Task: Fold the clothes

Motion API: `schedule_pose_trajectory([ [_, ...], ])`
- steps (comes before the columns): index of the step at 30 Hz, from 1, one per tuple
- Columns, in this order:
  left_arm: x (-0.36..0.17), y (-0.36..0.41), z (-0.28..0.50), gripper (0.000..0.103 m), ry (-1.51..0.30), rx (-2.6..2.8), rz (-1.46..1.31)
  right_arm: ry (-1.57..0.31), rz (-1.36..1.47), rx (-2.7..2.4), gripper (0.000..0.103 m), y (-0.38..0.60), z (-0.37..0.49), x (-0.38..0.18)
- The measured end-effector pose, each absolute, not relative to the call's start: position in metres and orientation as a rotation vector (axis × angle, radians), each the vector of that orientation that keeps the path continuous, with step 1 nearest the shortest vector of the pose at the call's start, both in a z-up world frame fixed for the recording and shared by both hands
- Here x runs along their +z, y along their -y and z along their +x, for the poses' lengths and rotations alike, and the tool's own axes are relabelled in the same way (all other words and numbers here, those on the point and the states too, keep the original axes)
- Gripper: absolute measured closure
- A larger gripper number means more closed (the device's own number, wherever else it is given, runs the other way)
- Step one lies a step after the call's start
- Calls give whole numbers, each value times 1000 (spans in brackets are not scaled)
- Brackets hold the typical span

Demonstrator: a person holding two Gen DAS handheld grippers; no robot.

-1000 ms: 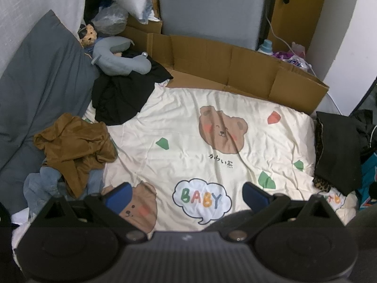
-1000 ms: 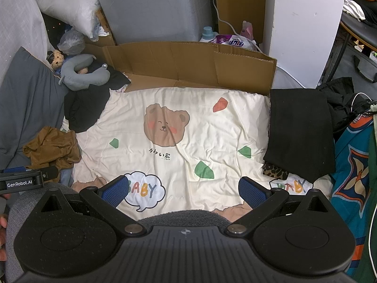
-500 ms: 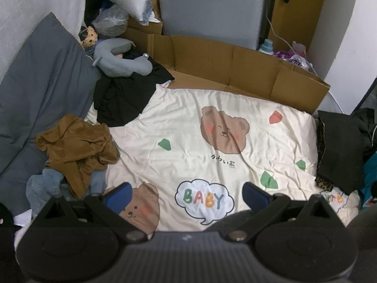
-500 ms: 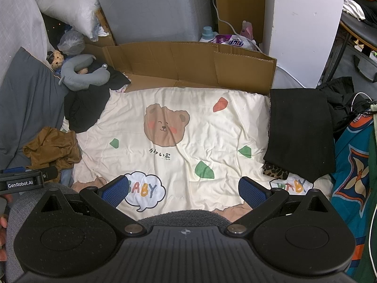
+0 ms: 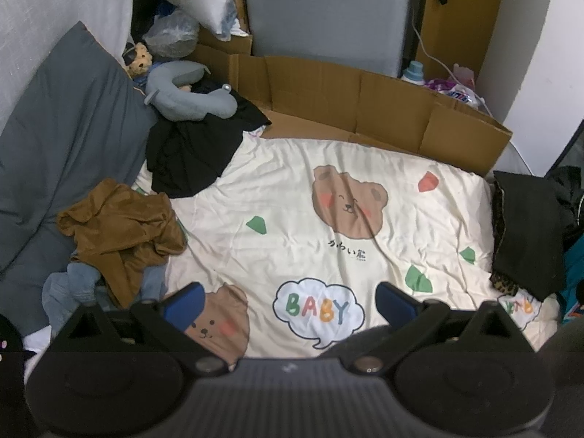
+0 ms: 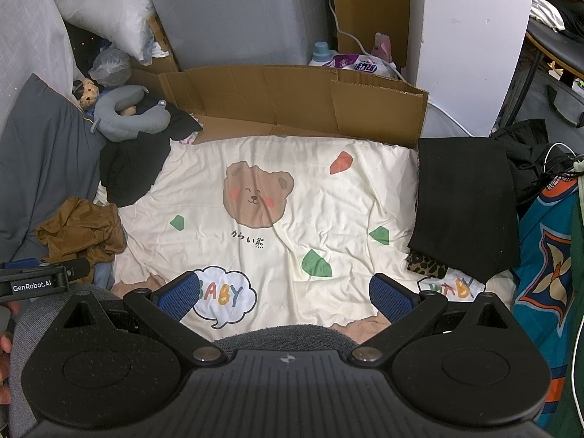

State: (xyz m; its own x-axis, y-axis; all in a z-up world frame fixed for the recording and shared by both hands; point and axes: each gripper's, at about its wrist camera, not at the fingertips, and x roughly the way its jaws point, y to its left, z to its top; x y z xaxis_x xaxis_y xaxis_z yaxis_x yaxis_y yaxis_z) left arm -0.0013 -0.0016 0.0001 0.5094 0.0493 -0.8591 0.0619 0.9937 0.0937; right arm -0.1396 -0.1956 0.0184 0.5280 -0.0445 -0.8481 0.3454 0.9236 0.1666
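Fingers [image 5: 184,301] of the left gripper [image 5: 288,301] are spread wide w/ nothing between them, hovering above the near edge of the bear blanket [image 5: 292,219]. Right gripper [image 6: 284,294] is the same: blue pads far apart, holding nothing, above the blanket's near edge by the "BABY" cloud print.

Taking the blanket as the landmark: it lies flat on the bed, cream w/ bear faces and green/red shapes. At its left edge sits the brown garment [image 5: 120,230], crumpled in a heap, resting partly on a blue denim item [image 5: 69,284] nearer the camera. Beyond that, at the blanket's far-left corner, a black garment [image 5: 193,149] lies bunched, overlapping the blanket's corner, w/ a grey neck pillow [image 5: 186,98] on top of its far side and a small teddy [image 5: 140,60] next to the pillow. On the blanket's right edge lies a folded black garment [image 6: 463,204], flat, w/ a leopard-print piece [image 6: 425,266] showing under its near corner. Behind the blanket's far edge stands a cardboard sheet [image 6: 299,98]. Left of the blanket, a grey cushion [image 5: 62,160] leans vs. the wall.
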Motion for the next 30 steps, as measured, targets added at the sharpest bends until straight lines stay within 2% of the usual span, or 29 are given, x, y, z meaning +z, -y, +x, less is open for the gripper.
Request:
schedule_pose_trajectory([
  [30, 3, -1, 4, 2, -1063, -148, 113, -1030, 355, -212, 1, 199, -138, 19],
])
